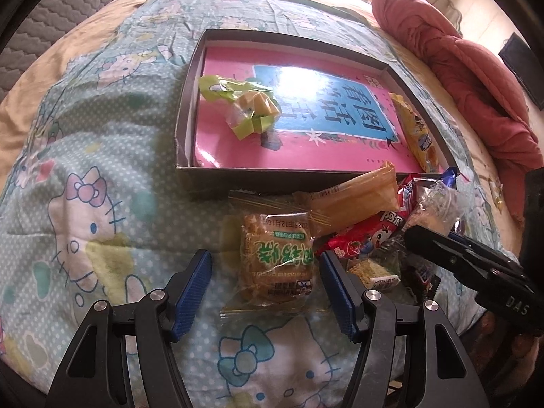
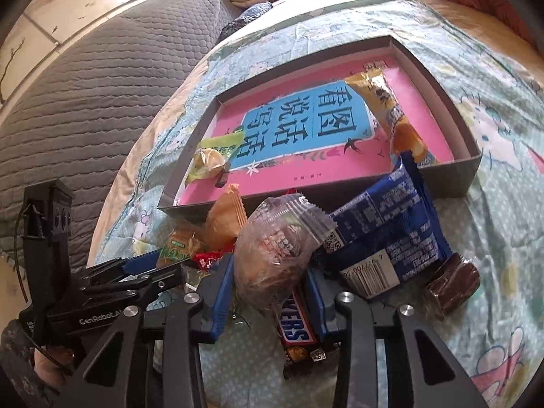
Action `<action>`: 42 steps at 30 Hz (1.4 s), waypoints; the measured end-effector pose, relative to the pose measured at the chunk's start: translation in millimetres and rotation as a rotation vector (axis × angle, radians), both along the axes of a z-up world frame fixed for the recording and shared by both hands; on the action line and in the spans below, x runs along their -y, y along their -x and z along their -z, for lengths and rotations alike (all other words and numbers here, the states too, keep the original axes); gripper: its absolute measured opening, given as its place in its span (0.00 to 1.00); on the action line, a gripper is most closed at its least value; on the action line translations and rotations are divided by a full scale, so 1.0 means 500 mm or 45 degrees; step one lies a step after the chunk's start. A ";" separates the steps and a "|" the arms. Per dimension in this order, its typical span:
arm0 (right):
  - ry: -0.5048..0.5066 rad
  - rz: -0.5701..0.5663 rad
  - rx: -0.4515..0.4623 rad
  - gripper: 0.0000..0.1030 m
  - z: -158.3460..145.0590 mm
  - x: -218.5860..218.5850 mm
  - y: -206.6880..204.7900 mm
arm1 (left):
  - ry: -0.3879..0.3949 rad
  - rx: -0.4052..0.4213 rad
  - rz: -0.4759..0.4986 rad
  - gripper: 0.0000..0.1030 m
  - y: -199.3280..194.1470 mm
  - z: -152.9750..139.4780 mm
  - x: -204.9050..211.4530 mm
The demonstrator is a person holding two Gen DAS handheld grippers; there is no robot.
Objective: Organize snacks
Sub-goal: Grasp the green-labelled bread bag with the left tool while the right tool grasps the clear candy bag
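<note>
A shallow grey box [image 1: 185, 108] [image 2: 474, 170] with a pink book in it lies on the bed. It holds a green-wrapped snack [image 1: 244, 107] [image 2: 212, 156] and a yellow snack bar [image 1: 416, 132] [image 2: 391, 115]. A pile of snacks lies in front of it. My left gripper [image 1: 265, 268] is open, its pads either side of a clear-wrapped cake with green print [image 1: 275, 261]. My right gripper [image 2: 272, 282] straddles a clear-wrapped pastry [image 2: 272, 248] lying over a Snickers bar [image 2: 295, 326]; whether it grips is unclear. It also shows in the left wrist view [image 1: 442, 241].
An orange packet [image 1: 353, 197] [image 2: 224, 217], a red packet [image 1: 360, 238], a blue packet [image 2: 384, 238] and a brown cake [image 2: 454, 280] lie in the pile. A red blanket [image 1: 459, 68] lies to the right, a grey quilted cover [image 2: 85, 108] to the left.
</note>
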State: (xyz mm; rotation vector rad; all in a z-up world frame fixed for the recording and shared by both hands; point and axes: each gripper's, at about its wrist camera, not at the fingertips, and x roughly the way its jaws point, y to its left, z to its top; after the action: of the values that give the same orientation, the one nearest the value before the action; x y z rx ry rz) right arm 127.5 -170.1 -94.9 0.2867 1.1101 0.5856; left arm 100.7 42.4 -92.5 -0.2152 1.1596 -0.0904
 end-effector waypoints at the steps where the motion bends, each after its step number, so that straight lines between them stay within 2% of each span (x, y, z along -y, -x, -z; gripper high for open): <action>1: -0.002 -0.008 0.007 0.38 -0.003 -0.001 0.001 | -0.005 -0.001 0.005 0.65 -0.002 0.002 0.002; 7: 0.024 -0.064 0.108 0.38 -0.033 -0.016 0.015 | 0.003 0.009 0.035 0.46 -0.007 0.006 0.009; 18: 0.032 -0.131 0.195 0.37 -0.057 -0.027 0.028 | -0.005 0.061 0.019 0.43 0.004 -0.020 -0.004; 28: 0.022 -0.148 0.229 0.37 -0.068 -0.027 0.030 | -0.031 0.124 -0.038 0.43 0.013 -0.062 -0.026; 42: -0.020 -0.128 0.279 0.37 -0.098 -0.006 0.023 | -0.075 0.207 -0.049 0.43 0.019 -0.109 -0.015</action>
State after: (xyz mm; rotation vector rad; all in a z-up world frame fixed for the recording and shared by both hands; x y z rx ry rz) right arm 116.0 -167.2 -45.9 0.1764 0.9124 0.6981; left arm 91.0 50.1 -37.8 -0.1745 0.9948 -0.0390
